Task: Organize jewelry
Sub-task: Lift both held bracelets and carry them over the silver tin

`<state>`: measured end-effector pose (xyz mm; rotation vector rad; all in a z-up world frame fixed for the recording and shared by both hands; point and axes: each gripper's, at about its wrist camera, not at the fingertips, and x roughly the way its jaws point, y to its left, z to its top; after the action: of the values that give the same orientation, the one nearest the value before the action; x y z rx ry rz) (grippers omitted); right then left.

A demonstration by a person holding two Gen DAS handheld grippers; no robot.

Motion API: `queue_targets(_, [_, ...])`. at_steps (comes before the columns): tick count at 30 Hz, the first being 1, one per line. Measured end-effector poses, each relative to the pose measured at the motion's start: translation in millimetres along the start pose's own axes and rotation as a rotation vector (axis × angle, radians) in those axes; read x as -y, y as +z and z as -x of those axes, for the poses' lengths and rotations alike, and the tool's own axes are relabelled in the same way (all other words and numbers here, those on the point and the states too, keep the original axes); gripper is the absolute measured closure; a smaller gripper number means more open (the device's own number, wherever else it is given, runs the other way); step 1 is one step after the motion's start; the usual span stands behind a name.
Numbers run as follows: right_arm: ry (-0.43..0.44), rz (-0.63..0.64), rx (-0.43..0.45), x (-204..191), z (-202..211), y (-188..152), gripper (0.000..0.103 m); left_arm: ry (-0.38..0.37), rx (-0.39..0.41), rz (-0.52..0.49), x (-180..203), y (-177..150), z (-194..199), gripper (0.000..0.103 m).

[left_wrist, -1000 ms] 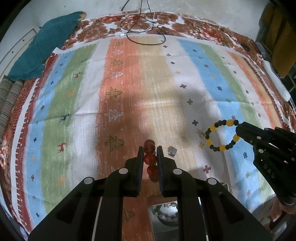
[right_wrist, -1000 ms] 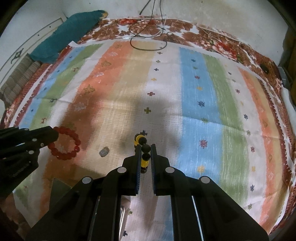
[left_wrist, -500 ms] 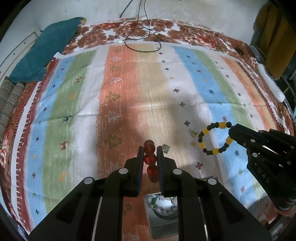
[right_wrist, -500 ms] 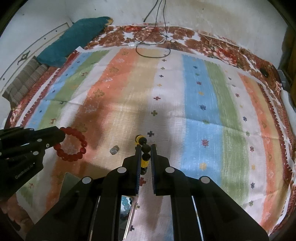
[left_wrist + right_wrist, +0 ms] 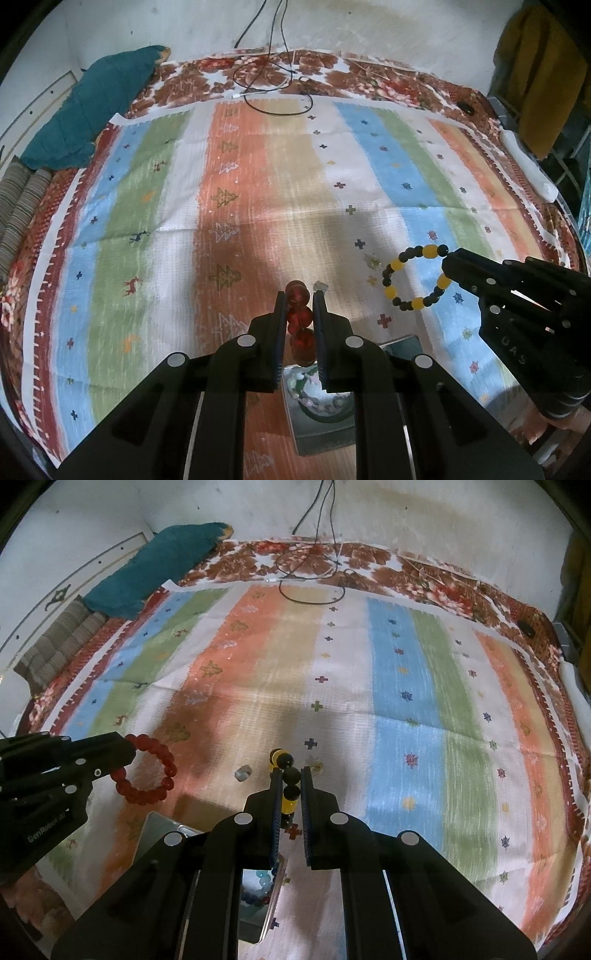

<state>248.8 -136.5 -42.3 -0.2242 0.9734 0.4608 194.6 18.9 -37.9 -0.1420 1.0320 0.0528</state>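
My left gripper is shut on a red bead bracelet, which hangs edge-on between its fingers; in the right wrist view the same bracelet shows as a full ring at the left gripper's tip. My right gripper is shut on a black and yellow bead bracelet, seen as a ring in the left wrist view, where the right gripper comes in from the right. Both are held above a striped cloth. Below the grippers stands a metal tray holding beaded pieces.
A small pale stone and a small ornament lie on the cloth near the grippers. Cables coil at the cloth's far edge. A teal cushion lies at the far left, and a white object along the right edge.
Both grippers have risen and drawn back with their bracelets, so more of the far wall and of the tray below has come into view. Both grips are unchanged.
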Motion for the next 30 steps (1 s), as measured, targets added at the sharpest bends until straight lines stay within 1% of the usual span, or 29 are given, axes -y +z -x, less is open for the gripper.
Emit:
queue_targets(12, [0.02, 0.001, 0.054, -6.7, 24.8, -12.2, 0.092, -0.014, 0.037, -0.018, 4.1, -13.7, 18.8, 0.09])
queue_targets(30, [0.038, 0.015, 0.088, -14.0, 44.3, -30.7, 0.092, -0.027, 0.058, -0.033, 8.0, -27.4, 32.4, 0.09])
